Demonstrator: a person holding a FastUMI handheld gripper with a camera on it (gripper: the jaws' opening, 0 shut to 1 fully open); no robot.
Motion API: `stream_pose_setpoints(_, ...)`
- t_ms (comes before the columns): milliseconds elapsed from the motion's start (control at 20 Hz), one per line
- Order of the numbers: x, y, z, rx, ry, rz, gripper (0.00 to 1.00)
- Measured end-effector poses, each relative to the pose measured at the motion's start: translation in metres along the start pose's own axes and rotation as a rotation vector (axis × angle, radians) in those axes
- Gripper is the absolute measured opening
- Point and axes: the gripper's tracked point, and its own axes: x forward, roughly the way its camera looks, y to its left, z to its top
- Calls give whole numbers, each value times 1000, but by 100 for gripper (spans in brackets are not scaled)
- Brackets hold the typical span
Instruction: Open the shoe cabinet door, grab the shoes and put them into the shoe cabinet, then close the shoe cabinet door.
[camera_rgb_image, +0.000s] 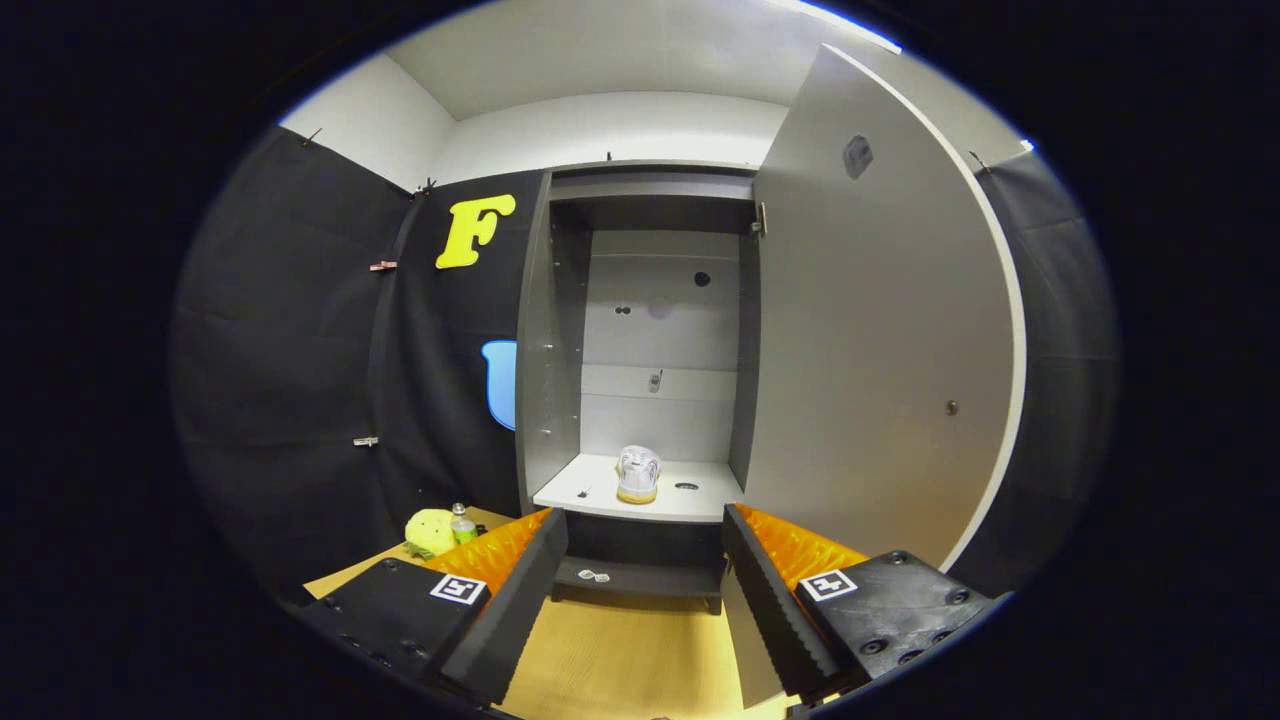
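gripper view:
surroundings: a yellow-green plush toy (430, 531) and a small bottle (461, 523) are seen on the wooden floor (620, 650), left of the shoe cabinet (640, 340), against the black cloth wall (300, 380).
lower shelf: a small pale item (594, 576) is seen lying there; it cannot be identified.
obstructions: nothing is seen between the claw and the cabinet opening.
door: the cabinet door (880, 330) is swung fully open to the right.
shoe: one shoe (638, 474) is set upright on the white shelf (690, 505) inside the cabinet, heel toward the camera.
claw: the claw (640, 590) is spread wide, nothing held; the shoe is placed well beyond the fingers (515, 590), centred on the gap.
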Motion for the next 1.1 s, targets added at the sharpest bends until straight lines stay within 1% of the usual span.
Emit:
stream_pose_setpoints(300, 7, 12, -7, 20, 30, -24, 98)
stream_pose_setpoints(650, 8, 12, -6, 9, 26, -52, 98)
stream_pose_setpoints(850, 10, 18, -9, 34, 35, -46, 98)
stream_pose_setpoints(1100, 12, 27, -13, 29, 44, -39, 98)
